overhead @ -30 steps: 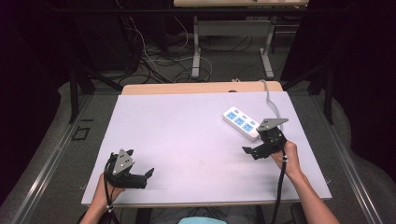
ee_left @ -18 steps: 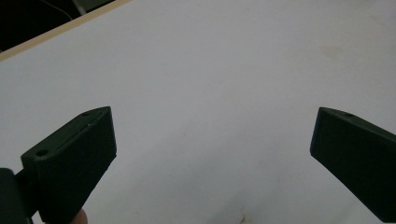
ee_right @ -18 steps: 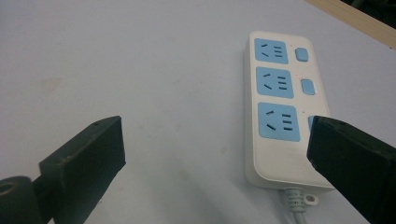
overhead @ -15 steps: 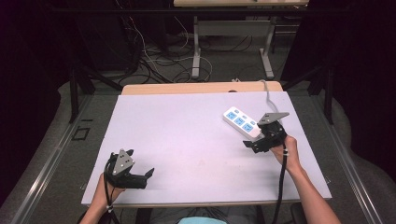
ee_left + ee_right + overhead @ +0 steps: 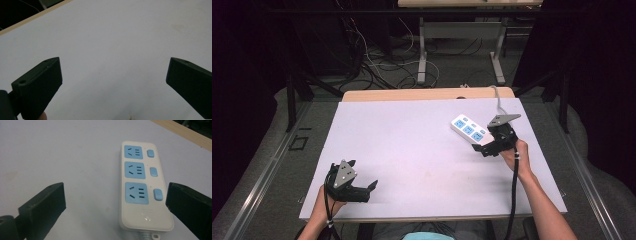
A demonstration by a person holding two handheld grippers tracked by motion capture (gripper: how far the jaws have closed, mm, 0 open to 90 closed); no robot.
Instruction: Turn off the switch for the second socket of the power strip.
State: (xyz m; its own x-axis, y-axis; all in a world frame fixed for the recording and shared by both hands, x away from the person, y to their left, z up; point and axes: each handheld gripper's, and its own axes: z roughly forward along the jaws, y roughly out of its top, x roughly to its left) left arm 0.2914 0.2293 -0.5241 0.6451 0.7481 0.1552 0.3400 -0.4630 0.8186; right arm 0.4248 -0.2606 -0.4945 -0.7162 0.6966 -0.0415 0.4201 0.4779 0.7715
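The white power strip (image 5: 143,187) lies flat on my table (image 5: 412,145), just ahead of my right gripper (image 5: 115,207) and between its wide-apart jaws, nearer the right one, untouched. My left gripper (image 5: 112,82), also spread apart, hovers over bare tabletop, well apart from it.

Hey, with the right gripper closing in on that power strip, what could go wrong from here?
1. The right gripper is open with the power strip off-centre, nearer one jaw; closing might shove it sideways.
2. A jaw may press a blue switch.
3. The cord trails off the table and could tug on lifting.
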